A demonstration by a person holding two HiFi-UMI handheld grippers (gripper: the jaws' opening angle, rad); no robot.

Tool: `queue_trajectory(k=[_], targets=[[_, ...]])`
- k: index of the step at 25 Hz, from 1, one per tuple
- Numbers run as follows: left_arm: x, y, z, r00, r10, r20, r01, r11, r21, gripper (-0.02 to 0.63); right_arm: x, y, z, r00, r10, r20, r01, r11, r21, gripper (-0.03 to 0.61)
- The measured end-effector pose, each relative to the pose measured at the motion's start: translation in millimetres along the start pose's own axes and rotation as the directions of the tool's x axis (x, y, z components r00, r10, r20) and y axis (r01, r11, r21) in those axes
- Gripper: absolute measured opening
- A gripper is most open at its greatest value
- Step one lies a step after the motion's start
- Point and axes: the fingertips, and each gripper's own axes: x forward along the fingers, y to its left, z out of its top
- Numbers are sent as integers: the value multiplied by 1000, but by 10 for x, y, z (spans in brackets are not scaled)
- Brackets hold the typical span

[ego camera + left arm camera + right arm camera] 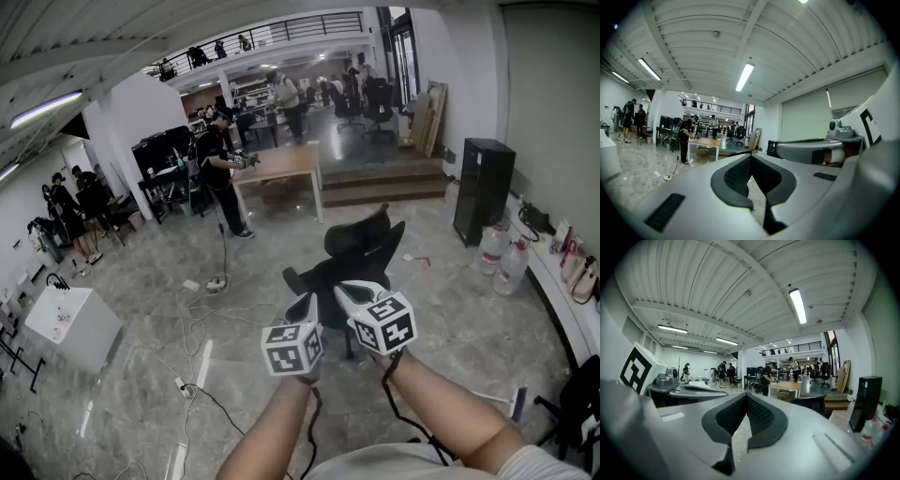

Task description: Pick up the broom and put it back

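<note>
In the head view a thin pale stick with a bluish end [502, 400] lies on the floor at the lower right; I cannot tell whether it is the broom. Side by side at chest height, my left gripper [306, 302] and right gripper [349, 291] point forward over a black office chair [356, 251]. In the left gripper view the left gripper [750, 159] has its dark pads meeting at the tips, with nothing between them. My right gripper [746, 397] looks the same in its own view: shut and empty. Each gripper shows at the edge of the other's view.
Cables and power strips [202, 309] trail over the marble floor at left. A white box [70, 323] stands far left. A black cabinet [483, 187] and water bottles [502, 258] line the right wall. Beyond the chair are a wooden table [281, 164], a person [220, 169] and steps [384, 183].
</note>
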Motion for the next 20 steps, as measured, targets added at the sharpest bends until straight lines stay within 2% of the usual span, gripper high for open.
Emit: queue_trajectory(k=[11, 20], targets=[[170, -27, -100, 1000, -10, -13, 10, 1000, -5, 5, 2, -193, -69, 999, -33, 41, 31, 999, 38, 3], [868, -471, -297, 997, -58, -49, 58, 998, 4, 5, -138, -1008, -355, 996, -84, 24, 82, 994, 70, 3]])
